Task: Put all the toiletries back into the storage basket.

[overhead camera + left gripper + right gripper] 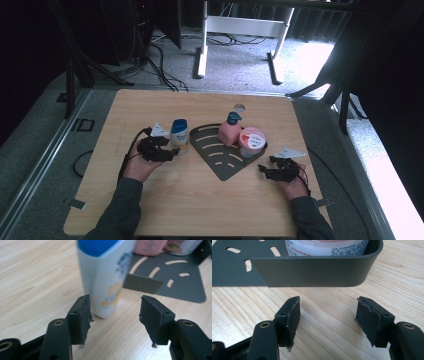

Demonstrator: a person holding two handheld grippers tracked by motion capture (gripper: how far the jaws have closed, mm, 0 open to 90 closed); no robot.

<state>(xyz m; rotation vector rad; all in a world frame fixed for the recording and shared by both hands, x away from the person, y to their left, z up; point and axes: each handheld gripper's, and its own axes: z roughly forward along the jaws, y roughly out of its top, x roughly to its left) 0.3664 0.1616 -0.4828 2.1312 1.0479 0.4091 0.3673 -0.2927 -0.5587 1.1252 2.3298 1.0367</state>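
Observation:
A white bottle [179, 135] with a blue cap stands upright on the wooden table, just left of a dark grey fan-shaped rack [222, 160]. My left gripper [170, 152] lies level beside it. In the left gripper view the bottle [105, 277] rises just past the left jaw, and the left gripper [115, 298] is open with neither pad pressing on it. On the rack stand a pink bottle [229, 131] and a round pink-lidded tub [251, 141]. My right gripper [265, 170] is open and holds nothing. It [328, 300] faces the rack's curved wall [312, 270], with the tub [324, 246] behind that wall.
A round hole [239, 106] is cut into the tabletop near its far edge. Bare wood [190, 205] spreads between the two hands and the near edge. Beyond the table, cables [160, 65] and a white frame [240, 30] lie on the grey floor.

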